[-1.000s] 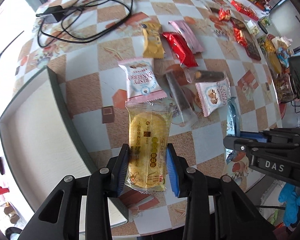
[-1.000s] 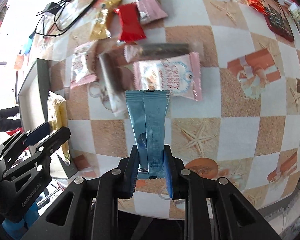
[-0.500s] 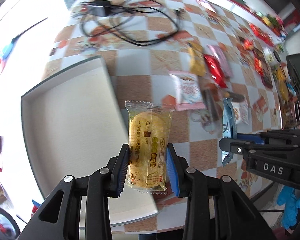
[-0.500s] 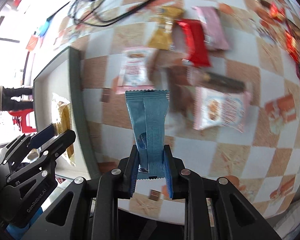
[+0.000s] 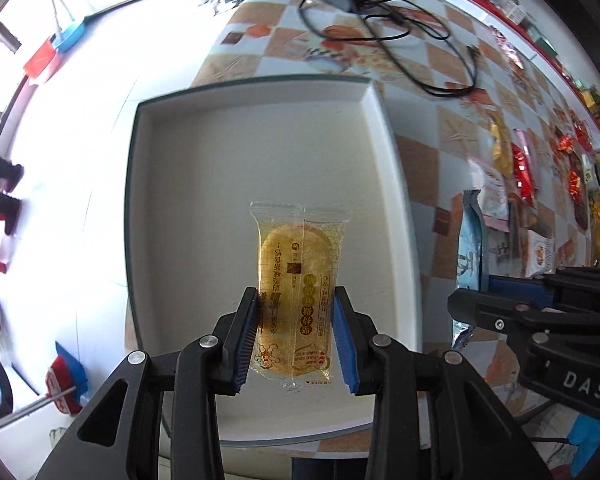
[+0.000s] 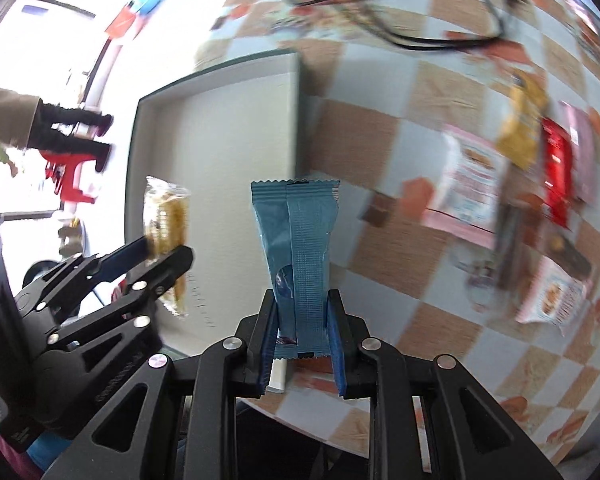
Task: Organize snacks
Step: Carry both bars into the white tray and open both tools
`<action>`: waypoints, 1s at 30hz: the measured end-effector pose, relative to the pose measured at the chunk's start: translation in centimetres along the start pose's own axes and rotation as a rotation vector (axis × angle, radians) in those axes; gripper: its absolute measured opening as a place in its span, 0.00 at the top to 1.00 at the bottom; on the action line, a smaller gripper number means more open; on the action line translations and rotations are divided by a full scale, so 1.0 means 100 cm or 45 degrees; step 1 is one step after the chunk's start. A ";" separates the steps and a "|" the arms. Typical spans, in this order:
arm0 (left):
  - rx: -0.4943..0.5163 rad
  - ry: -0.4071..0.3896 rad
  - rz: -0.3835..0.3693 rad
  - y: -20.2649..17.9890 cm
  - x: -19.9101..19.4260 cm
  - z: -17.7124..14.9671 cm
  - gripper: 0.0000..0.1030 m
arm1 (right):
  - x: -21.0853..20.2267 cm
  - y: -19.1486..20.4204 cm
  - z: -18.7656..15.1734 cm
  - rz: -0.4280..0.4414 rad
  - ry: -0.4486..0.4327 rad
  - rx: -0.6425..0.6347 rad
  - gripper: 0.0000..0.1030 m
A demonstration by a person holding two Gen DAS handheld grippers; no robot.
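Left wrist view: your left gripper point(image 5: 296, 336) has its jaws closed partway on a yellow cracker packet point(image 5: 296, 292), gripping only its lower half; the upper half stands free above the tray point(image 5: 256, 92). The tray floor beneath shows nothing in it. The grip bears on thin wrapper around a brittle cracker, so extra squeeze may crack it. If you release while the packet hangs high, it may tumble and land on edge or against the tray wall. Lower it close to the floor first.

At the right edge, the right gripper point(image 5: 476, 300) carries a blue packet point(image 5: 471, 248) above the tray's right rim. The two grippers are near each other; converging on the same spot risks a collision or one packet knocking the other loose.

Right wrist view: your right gripper point(image 6: 302, 340) has its jaws nearly closed on the bottom end of the blue packet point(image 6: 296, 236), which rises tall and unsupported. A quick swing could bend it or let it slide out. It sits over the tray's near corner and right wall point(image 6: 294, 120), not clearly inside; a release here may drop it across the rim or onto the table point(image 6: 380, 152). The remaining snacks point(image 6: 512, 184) lie on the table well to the right.
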State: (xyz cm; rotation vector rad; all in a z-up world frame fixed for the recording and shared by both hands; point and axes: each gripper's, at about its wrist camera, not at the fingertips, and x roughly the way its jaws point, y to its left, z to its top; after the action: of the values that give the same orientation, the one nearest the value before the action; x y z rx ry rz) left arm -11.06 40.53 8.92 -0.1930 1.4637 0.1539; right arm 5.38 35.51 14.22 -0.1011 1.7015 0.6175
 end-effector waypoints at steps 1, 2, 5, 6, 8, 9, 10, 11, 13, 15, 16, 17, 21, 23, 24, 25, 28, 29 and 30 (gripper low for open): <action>-0.009 0.005 0.004 0.004 0.001 -0.002 0.62 | 0.004 0.004 0.003 0.002 0.009 -0.012 0.76; -0.018 0.012 0.008 0.008 0.003 -0.005 0.62 | 0.011 0.012 0.008 0.001 0.019 -0.025 0.76; -0.049 0.035 0.020 0.020 0.009 -0.012 0.62 | 0.018 0.023 0.009 0.005 0.048 -0.068 0.76; -0.058 0.043 0.022 0.023 0.011 -0.014 0.62 | 0.020 0.025 0.010 0.005 0.057 -0.081 0.76; -0.073 0.061 0.026 0.029 0.016 -0.018 0.62 | 0.024 0.029 0.010 0.007 0.072 -0.104 0.76; -0.077 0.070 0.028 0.031 0.018 -0.020 0.62 | 0.025 0.031 0.010 0.007 0.079 -0.112 0.76; -0.079 0.079 0.030 0.034 0.020 -0.022 0.62 | 0.027 0.032 0.009 0.009 0.088 -0.120 0.76; -0.081 0.086 0.033 0.036 0.023 -0.024 0.62 | 0.031 0.035 0.010 0.007 0.096 -0.128 0.76; -0.084 0.102 0.036 0.038 0.027 -0.028 0.62 | 0.035 0.035 0.012 0.003 0.115 -0.142 0.76; -0.086 0.116 0.036 0.040 0.031 -0.030 0.62 | 0.039 0.037 0.013 -0.001 0.132 -0.149 0.76; -0.086 0.122 0.036 0.040 0.032 -0.032 0.62 | 0.042 0.038 0.012 -0.002 0.139 -0.152 0.76; -0.084 0.127 0.034 0.042 0.034 -0.031 0.62 | 0.044 0.039 0.012 -0.005 0.148 -0.153 0.76; -0.058 0.136 0.027 0.044 0.035 -0.034 0.62 | 0.053 0.042 0.013 -0.011 0.172 -0.156 0.76; -0.038 0.137 0.042 0.042 0.035 -0.036 0.62 | 0.064 0.055 0.018 -0.015 0.185 -0.161 0.76; -0.028 0.135 0.053 0.040 0.035 -0.033 0.60 | 0.066 0.056 0.018 -0.017 0.191 -0.161 0.76; -0.020 0.138 0.059 0.039 0.035 -0.033 0.59 | 0.068 0.058 0.019 -0.019 0.196 -0.163 0.76; -0.015 0.142 0.071 0.038 0.035 -0.033 0.43 | 0.077 0.068 0.023 -0.026 0.207 -0.162 0.76; -0.018 0.135 0.093 0.039 0.034 -0.033 0.35 | 0.078 0.069 0.024 -0.029 0.212 -0.158 0.76; -0.022 0.131 0.103 0.040 0.034 -0.033 0.28 | 0.078 0.068 0.026 -0.031 0.215 -0.156 0.76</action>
State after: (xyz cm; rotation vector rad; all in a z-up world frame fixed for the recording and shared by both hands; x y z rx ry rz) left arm -14.82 43.59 5.07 -0.1577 1.5736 0.2246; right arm 3.11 44.57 9.03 -0.2666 1.8214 0.7112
